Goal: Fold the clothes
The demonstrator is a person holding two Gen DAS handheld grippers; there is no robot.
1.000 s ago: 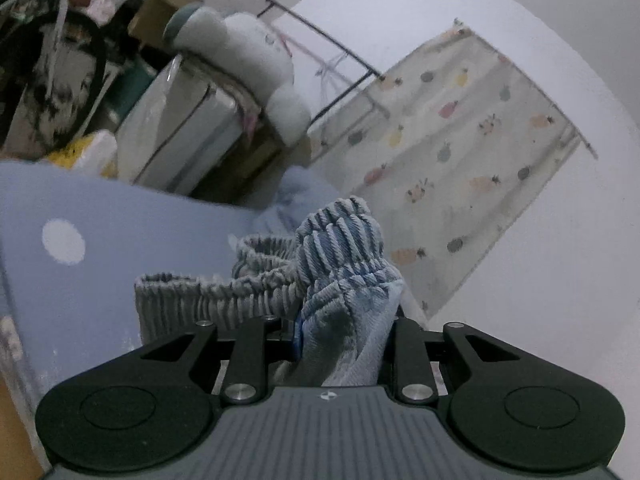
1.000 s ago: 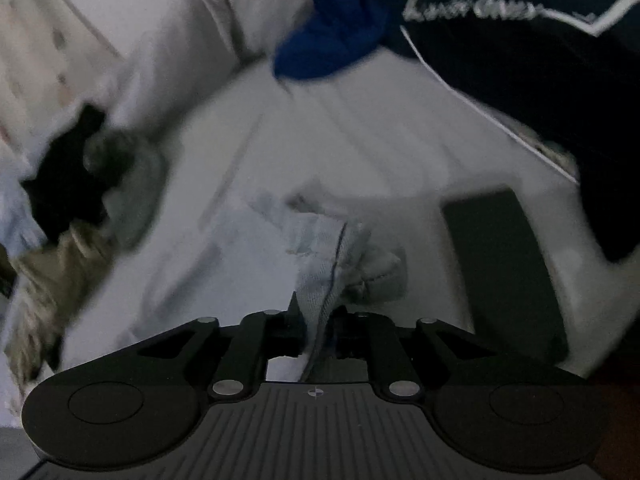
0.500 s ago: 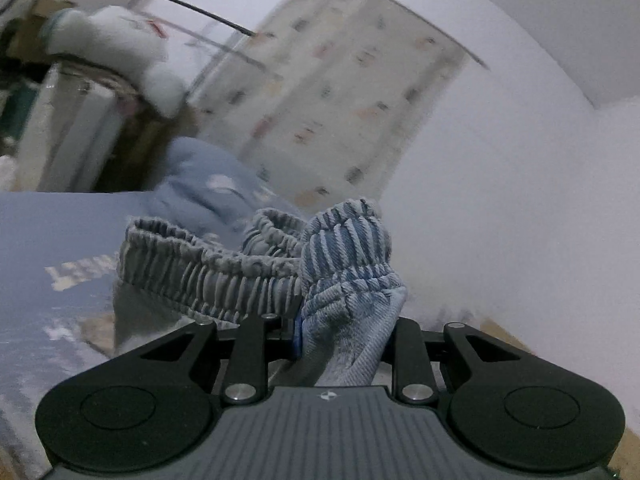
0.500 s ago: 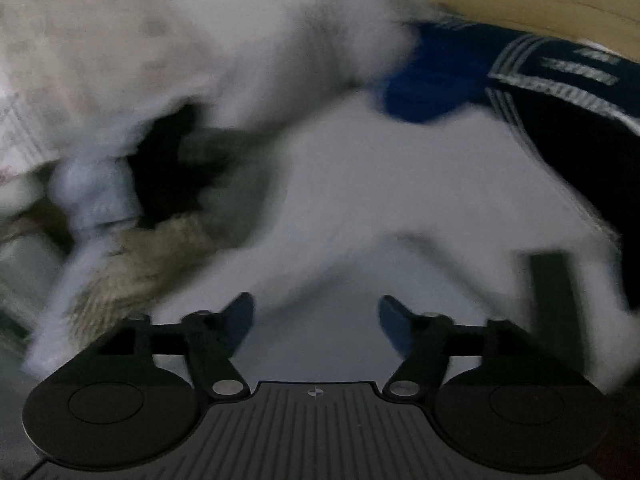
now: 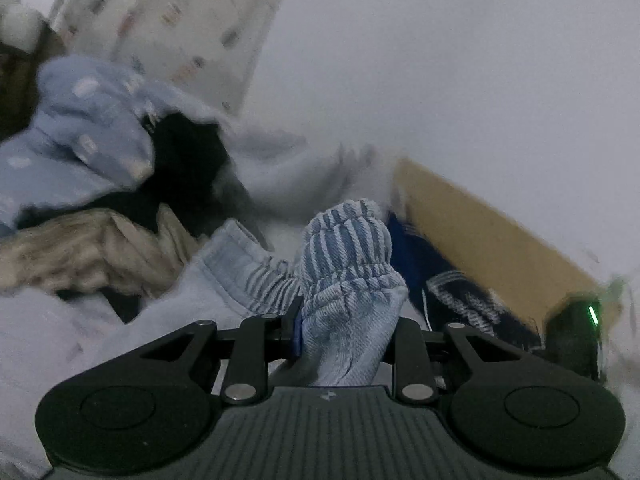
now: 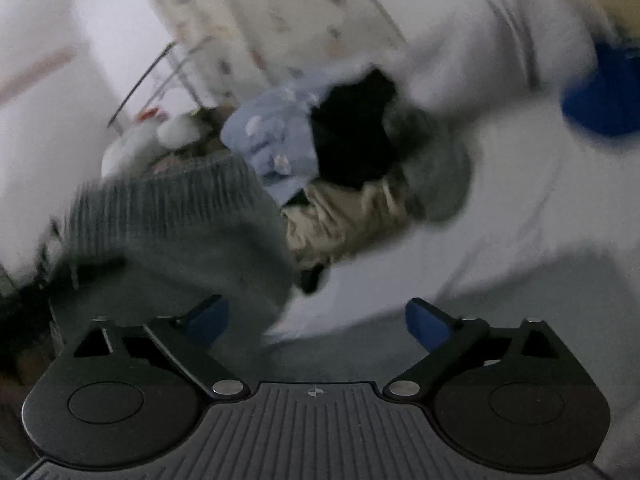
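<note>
the pale blue corduroy garment with a gathered elastic waistband [image 5: 348, 276] sits bunched between the fingers of the left hand-held gripper [image 5: 346, 330], which is clenched on it. the ribbed waistband end sticks up and away from the camera, past the fingertips, while the rest of the cloth trails off to the left and down, so its long axis runs roughly left to right across the left wrist view. this gripper points slightly downward over the white bed sheet [image 5: 460, 92].

the right hand-held gripper [image 6: 316, 320] also tilts a little downward, its jaws opening wide, its blue pads [image 6: 426, 322] well apart with nothing between them. just ahead of its left finger, a grey ribbed stretch of cloth [image 6: 168, 216] hangs, blurred; whether it belongs to the same garment cannot be told.

beyond lies a heap of clothes: a light blue piece with white spots [image 5: 84, 136], a black piece [image 5: 188, 160], a beige crumpled piece [image 5: 92, 248], all touching. to the right of the held garment lies a dark navy garment with white lettering [image 5: 452, 292], next to a tan wooden edge [image 5: 492, 240]. a patterned cream curtain [image 5: 188, 28] hangs in the background.
</note>
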